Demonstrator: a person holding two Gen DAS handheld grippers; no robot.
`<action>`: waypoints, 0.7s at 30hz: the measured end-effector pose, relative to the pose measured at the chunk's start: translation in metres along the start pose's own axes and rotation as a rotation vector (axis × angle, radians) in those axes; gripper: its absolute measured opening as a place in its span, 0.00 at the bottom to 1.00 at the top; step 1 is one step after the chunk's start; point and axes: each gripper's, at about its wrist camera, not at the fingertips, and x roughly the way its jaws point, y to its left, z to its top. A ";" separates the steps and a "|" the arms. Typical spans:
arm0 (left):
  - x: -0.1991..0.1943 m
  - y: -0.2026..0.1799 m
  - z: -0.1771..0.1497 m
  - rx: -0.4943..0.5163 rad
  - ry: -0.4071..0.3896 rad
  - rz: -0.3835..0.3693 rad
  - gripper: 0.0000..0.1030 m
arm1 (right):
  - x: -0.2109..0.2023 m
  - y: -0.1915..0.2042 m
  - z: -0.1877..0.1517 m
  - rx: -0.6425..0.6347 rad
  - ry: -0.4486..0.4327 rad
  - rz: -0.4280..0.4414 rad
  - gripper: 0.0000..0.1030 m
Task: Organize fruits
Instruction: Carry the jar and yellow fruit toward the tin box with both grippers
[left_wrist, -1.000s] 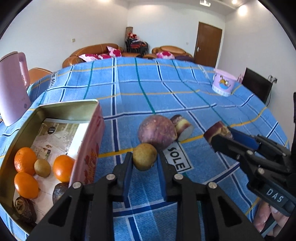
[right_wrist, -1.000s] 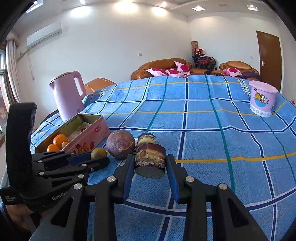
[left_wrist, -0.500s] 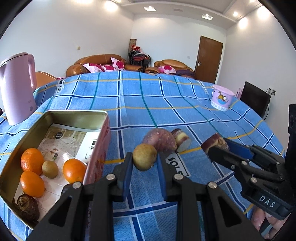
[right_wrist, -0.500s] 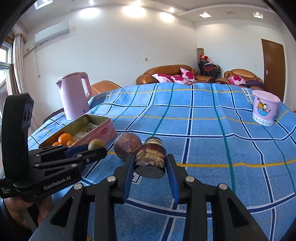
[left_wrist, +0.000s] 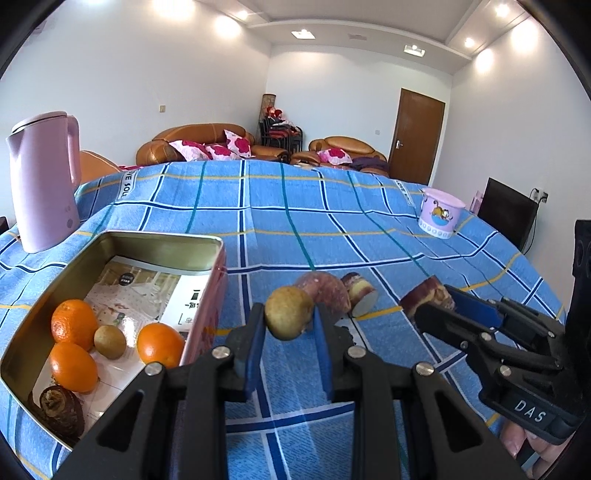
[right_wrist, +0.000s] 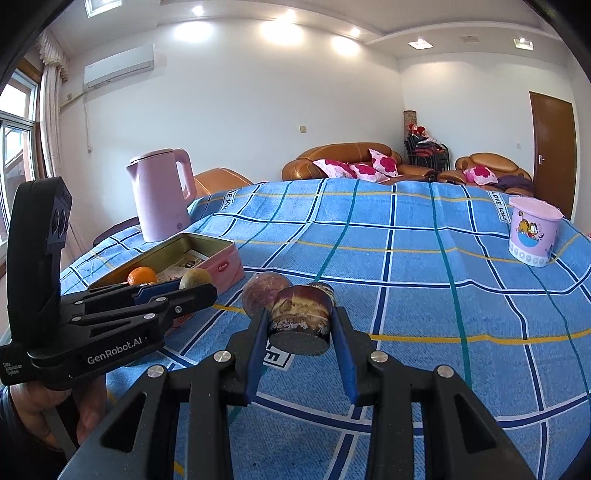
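Observation:
My left gripper is shut on a small yellow-brown round fruit, held above the blue checked cloth just right of the open tin. The tin holds three oranges, a small brown fruit and a dark wrinkled piece. My right gripper is shut on a dark purple cut chunk, raised off the cloth. A round purple fruit and a second cut piece lie on the cloth behind both grippers. The right wrist view shows the left gripper beside the tin.
A pink kettle stands at the table's far left behind the tin. A pink cartoon cup stands at the far right. A hand grips the left tool. Sofas, a door and a dark screen lie beyond the table.
Both grippers have tipped upward a little, so the table and fruit sit lower in each view. Each keeps its hold on its fruit.

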 end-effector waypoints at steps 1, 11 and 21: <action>0.000 0.000 0.000 0.000 -0.003 0.000 0.27 | 0.000 0.000 0.000 -0.002 -0.003 0.001 0.36; -0.008 -0.001 -0.002 0.002 -0.038 -0.003 0.27 | -0.006 0.005 -0.001 -0.025 -0.039 0.016 0.36; -0.012 -0.001 -0.002 0.004 -0.065 0.000 0.27 | -0.010 0.008 -0.002 -0.041 -0.064 0.029 0.36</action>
